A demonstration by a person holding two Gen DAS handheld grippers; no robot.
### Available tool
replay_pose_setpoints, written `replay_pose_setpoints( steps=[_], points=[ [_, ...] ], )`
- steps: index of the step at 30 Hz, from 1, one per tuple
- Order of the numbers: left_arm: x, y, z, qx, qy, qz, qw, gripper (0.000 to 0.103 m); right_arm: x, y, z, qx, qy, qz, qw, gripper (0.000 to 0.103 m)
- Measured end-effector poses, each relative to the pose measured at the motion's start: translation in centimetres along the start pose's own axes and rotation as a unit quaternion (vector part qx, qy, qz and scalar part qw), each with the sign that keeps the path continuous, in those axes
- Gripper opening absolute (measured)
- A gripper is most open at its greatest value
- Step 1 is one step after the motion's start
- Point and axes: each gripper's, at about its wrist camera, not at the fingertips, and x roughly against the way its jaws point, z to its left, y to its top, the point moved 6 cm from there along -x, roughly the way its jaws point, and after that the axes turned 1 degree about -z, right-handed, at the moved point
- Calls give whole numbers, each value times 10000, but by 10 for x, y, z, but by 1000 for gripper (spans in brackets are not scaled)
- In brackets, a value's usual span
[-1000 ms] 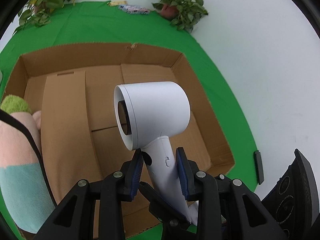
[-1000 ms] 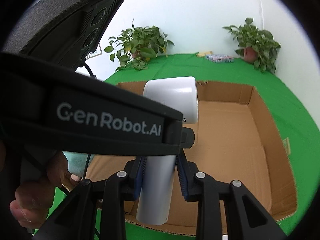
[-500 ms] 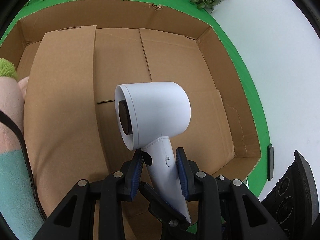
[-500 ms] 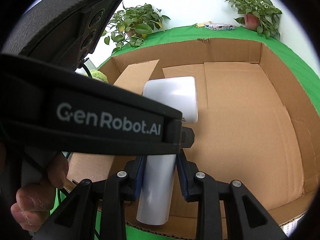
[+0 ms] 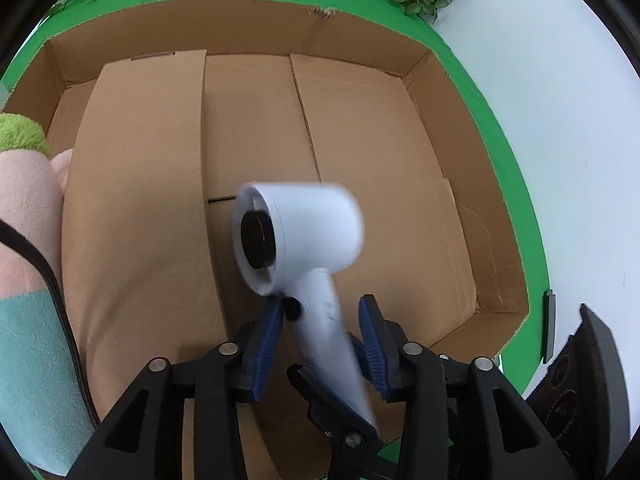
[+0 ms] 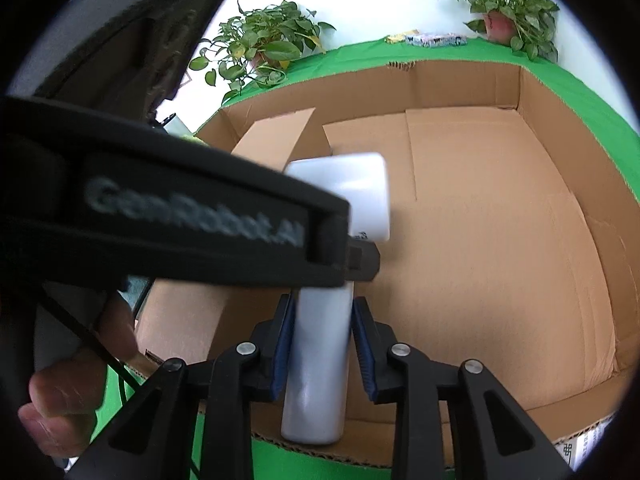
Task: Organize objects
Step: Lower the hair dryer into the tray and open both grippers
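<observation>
Left wrist view | left gripper (image 5: pixel 322 334) jaws just eased apart, pads off hair dryer (image 5: pixel 308 236) handle between them | right gripper (image 6: pixel 322 344) jaws clamped on handle | dryer above open cardboard box (image 6: pixel 500 280) floor

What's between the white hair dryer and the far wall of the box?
Nothing but bare cardboard floor separates the hair dryer from the box's far wall; the right wrist view shows this, and the left wrist view agrees.
</observation>
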Motion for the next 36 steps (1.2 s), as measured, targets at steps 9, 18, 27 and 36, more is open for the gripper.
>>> replay_pose_setpoints(
  steps=[9,18,27,36],
  points=[
    [22,-5,-2,-82,63,-248,9996,45,17,3,10,108,306,-190,9993,29],
    [65,-12,14,-1,198,-748,9970,45,20,13,-7,-148,306,-99,9994,39],
    [88,-21,30,37,280,-1001,9946,45,-20,5,-8,21,219,606,9979,34],
    [89,-24,29,-21,192,-1062,9942,45,-24,-4,9,179,305,619,9975,26]
  ],
)
